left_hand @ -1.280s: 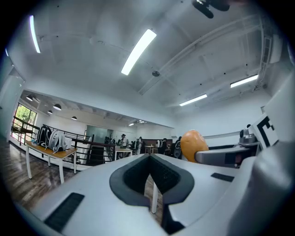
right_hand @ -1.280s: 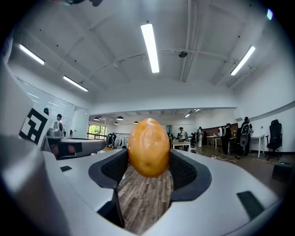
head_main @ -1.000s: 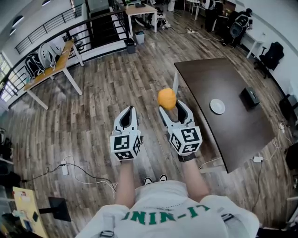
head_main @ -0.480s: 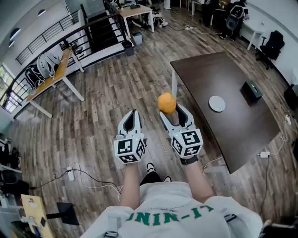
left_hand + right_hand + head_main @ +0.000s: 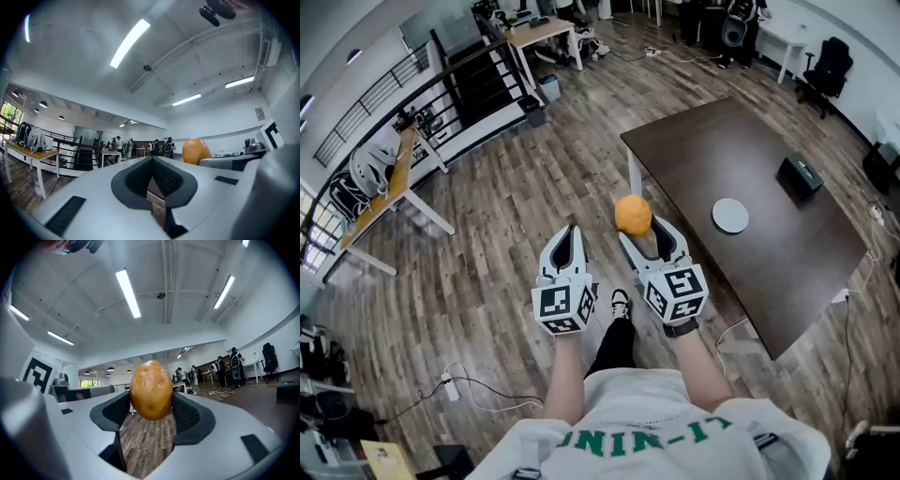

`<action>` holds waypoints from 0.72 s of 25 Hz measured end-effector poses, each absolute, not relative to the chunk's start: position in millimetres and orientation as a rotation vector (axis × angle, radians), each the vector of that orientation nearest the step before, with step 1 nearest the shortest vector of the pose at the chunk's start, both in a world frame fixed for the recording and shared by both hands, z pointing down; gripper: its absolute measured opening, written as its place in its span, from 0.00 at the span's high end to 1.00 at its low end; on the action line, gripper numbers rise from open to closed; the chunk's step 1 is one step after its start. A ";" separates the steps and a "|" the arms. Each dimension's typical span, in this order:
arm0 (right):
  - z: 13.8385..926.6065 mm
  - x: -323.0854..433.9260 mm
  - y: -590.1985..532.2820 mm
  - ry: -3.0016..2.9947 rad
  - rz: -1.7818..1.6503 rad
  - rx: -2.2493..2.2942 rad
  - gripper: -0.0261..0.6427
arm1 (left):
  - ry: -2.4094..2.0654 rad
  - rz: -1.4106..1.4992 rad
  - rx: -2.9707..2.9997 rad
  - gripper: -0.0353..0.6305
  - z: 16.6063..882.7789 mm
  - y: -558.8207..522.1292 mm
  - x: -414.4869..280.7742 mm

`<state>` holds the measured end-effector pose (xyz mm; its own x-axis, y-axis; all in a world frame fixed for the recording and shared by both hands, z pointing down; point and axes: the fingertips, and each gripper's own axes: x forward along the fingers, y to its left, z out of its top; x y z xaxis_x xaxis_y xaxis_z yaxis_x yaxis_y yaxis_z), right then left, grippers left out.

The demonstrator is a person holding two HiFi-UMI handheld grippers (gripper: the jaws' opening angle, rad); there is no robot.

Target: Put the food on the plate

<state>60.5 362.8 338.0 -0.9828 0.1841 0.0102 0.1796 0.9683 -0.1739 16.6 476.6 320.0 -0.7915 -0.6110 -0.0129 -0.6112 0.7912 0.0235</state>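
My right gripper (image 5: 637, 228) is shut on an orange-brown, egg-shaped piece of food (image 5: 633, 215), held level above the wooden floor, just left of the dark table's (image 5: 769, 234) near corner. In the right gripper view the food (image 5: 151, 390) sits squeezed between the two dark pads. A small round white plate (image 5: 730, 216) lies on the table, to the right of the food. My left gripper (image 5: 562, 246) hangs beside the right one with its jaws together and nothing between them; in the left gripper view (image 5: 152, 174) the pads meet.
A black box (image 5: 799, 173) sits on the table beyond the plate. A white table leg (image 5: 633, 173) stands near the food. A black railing (image 5: 459, 89) and light desks (image 5: 389, 197) stand at the left and back. Cables (image 5: 478, 398) lie on the floor.
Both grippers and the food have moved along with the person; the table and plate now lie closer and more to the left in the head view. The grip on the food is unchanged.
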 end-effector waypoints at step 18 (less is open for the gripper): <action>337.6 -148.7 110.0 -3.082 0.272 0.407 0.52 | 2.645 0.033 -1.720 0.93 323.2 175.6 -235.1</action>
<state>-148.7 110.0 337.6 -0.9658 -0.2556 0.0438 -0.2593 0.9509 -0.1691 -235.1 175.6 323.2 -0.4056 -0.9140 0.0000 -0.9138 0.4055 0.0252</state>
